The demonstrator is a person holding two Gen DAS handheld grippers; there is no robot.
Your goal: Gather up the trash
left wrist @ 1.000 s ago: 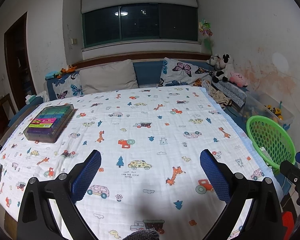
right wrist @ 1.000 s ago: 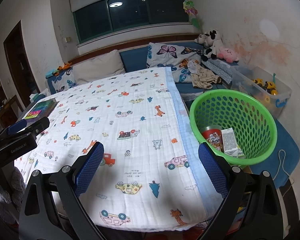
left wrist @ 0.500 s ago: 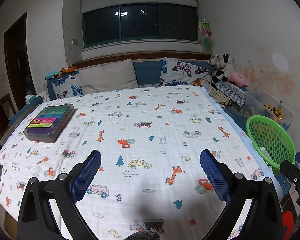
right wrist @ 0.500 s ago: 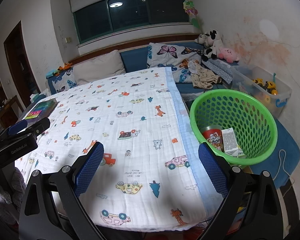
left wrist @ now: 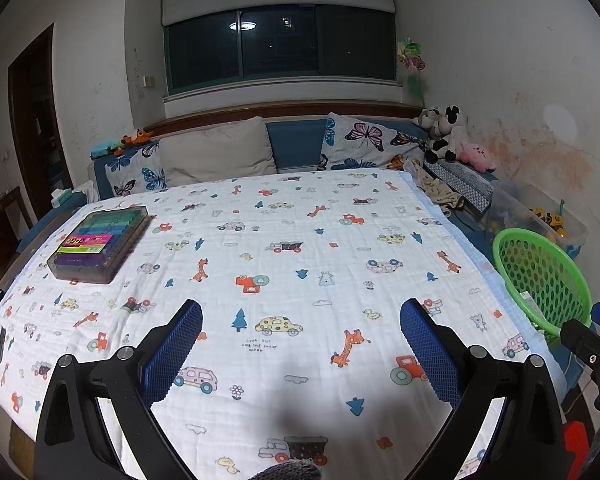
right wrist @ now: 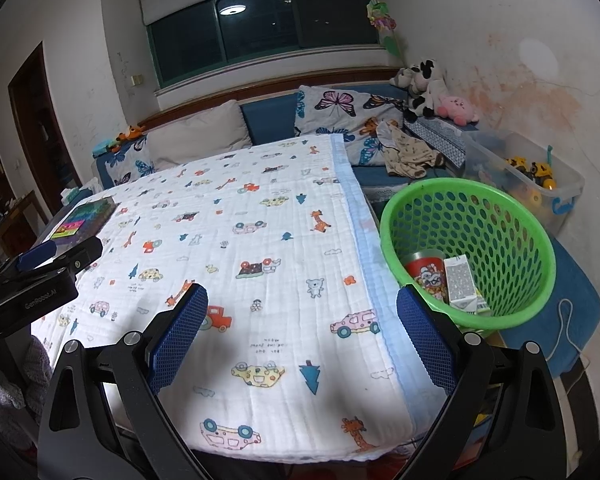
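Left gripper (left wrist: 300,332) is hanging released over the near part of the blanket (left wrist: 300,240), jaws spread wide, nothing between them. A clear case of coloured items (left wrist: 100,242) is lying at the far left of the blanket. The green basket (left wrist: 540,276) is sitting off the right edge, with the tip of the other tool showing near it.

Right gripper (right wrist: 302,320) is likewise hanging released over the blanket's near right edge, jaws empty. The basket (right wrist: 500,216) is sitting just right of the bed, holding a red printed cup (right wrist: 426,274) and a grey carton (right wrist: 460,280), touching each other.
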